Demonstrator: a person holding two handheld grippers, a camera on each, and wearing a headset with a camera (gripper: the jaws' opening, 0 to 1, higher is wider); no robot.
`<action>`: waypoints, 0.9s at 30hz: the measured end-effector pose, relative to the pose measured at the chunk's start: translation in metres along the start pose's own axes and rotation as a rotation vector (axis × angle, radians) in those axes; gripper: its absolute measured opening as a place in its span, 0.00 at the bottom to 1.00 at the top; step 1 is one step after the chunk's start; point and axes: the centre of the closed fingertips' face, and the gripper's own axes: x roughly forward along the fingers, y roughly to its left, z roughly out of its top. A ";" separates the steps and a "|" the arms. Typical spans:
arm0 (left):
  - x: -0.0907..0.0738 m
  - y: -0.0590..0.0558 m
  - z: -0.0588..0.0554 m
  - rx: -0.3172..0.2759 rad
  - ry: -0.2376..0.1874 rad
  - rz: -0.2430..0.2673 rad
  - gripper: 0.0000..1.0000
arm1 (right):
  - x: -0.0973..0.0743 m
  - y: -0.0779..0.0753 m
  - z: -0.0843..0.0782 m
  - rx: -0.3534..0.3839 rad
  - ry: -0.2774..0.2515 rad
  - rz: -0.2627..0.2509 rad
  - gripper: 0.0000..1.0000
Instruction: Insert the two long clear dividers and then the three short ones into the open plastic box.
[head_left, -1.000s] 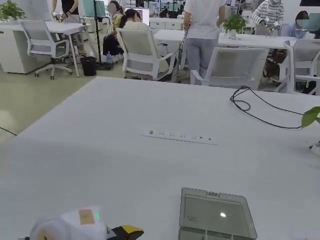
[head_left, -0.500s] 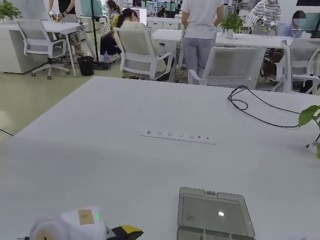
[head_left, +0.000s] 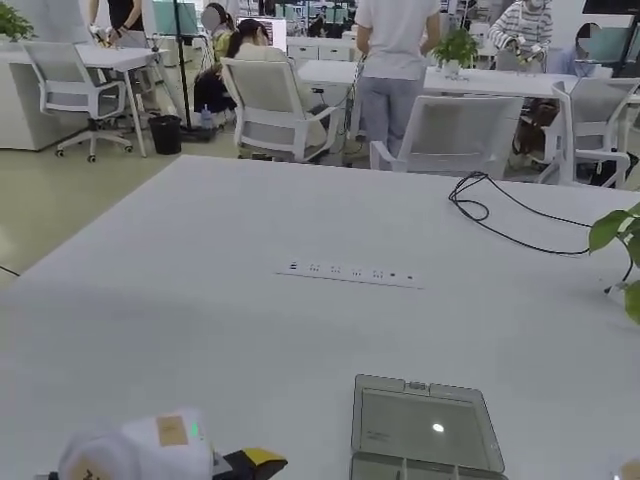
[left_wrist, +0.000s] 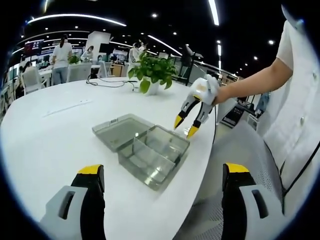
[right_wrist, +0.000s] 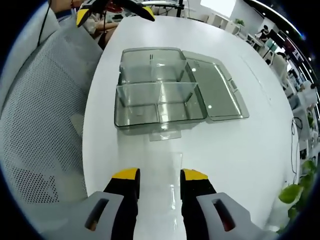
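1. Box (right_wrist: 150, 107) sits on the near edge of the table (head_left: 200, 300). Its lid (head_left: 425, 428) is folded open and lies flat on the far side.
2. In the right gripper view, a clear divider (right_wrist: 157, 84) runs across the box and a shorter one meets it, forming compartments.
3. Left gripper (left_wrist: 162, 169): released, jaws wide apart, low over the table and aimed at the box.
4. Right gripper (right_wrist: 159, 175): jaws close together with a narrow gap, hovering just short of the box front. A faint clear sheet seems to lie between them (glare; cannot tell if it is grasped).
5. Power strip (head_left: 350, 273) is set into the table mid-surface, well beyond the lid. A black cable (head_left: 500, 215) loops at the far right.
6. Potted plant (left_wrist: 152, 72) stands behind the box in the left gripper view.
7. Mesh chair (right_wrist: 45, 125) stands just beside the table edge.
8. Table is white, matte, and lightly glossy under the ceiling strip lights.
9. Room is an open office with a pale floor, white desks and chairs (head_left: 265, 100), and people (head_left: 395, 60) standing and seated.
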 end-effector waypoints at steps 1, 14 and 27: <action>0.001 0.000 0.002 0.000 -0.005 0.000 1.00 | -0.003 -0.001 0.002 0.003 -0.009 -0.009 0.33; 0.016 -0.008 0.044 -0.132 -0.108 -0.045 0.95 | -0.057 0.003 0.067 -0.057 -0.122 -0.121 0.33; 0.035 -0.029 0.079 -0.342 -0.160 -0.159 0.71 | -0.080 0.014 0.126 -0.114 -0.211 -0.167 0.33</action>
